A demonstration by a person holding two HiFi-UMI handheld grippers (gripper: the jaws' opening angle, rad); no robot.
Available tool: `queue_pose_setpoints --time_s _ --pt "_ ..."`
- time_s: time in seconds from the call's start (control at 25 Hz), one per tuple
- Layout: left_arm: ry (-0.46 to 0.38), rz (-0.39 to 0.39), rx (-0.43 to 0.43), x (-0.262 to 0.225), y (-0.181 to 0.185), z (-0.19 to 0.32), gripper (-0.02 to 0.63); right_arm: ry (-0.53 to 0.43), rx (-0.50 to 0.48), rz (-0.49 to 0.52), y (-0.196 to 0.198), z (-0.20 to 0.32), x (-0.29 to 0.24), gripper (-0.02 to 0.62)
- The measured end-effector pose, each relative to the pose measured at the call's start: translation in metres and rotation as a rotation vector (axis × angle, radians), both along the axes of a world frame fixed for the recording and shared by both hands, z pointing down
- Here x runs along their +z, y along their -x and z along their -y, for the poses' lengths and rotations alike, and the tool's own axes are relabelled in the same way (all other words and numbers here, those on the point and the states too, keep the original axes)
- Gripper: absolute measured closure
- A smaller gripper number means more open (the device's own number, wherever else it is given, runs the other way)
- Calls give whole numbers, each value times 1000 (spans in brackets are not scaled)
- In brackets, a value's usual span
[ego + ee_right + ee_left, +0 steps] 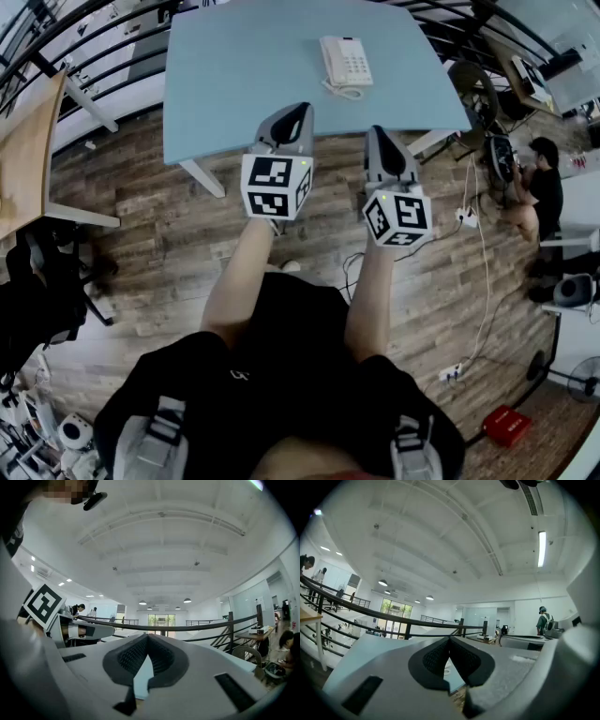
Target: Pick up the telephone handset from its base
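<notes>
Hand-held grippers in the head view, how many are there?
2. The left hand-held gripper is at the blue table's near edge, the right hand-held gripper just beside it, both short of the telephone.

A pale blue table (234, 75) on white legs (202, 176) stands ahead of me on a wooden plank floor (159, 225). One white telephone (349, 62) lies on its far right part, handset (331, 54) resting on the base, its cord (343, 91) curled just in front
</notes>
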State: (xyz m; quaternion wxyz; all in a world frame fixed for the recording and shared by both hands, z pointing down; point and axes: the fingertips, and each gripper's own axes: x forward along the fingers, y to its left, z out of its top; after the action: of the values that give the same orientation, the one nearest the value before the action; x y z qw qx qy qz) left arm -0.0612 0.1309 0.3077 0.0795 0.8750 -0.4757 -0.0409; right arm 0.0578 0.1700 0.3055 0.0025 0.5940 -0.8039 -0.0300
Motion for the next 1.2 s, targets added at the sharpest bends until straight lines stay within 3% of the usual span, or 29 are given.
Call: queue_pose_setpoints --time_s 0.36,0.64,0.76,0.92,1.2 --pt "44 2 -16 17 -29 12 606 29 32 51 -44 10 14 600" --pt "17 -14 11 3 -65 14 606 4 71 134 -96 20 2 601" --pt "12 14 20 7 -69 16 606 19 54 145 -94 28 10 600" --pt "43 18 -36 21 -50 38 606 32 22 155 -85 45 21 600" --pt "116 7 -47 62 -54 117 606 90 1 129 -86 120 56 600"
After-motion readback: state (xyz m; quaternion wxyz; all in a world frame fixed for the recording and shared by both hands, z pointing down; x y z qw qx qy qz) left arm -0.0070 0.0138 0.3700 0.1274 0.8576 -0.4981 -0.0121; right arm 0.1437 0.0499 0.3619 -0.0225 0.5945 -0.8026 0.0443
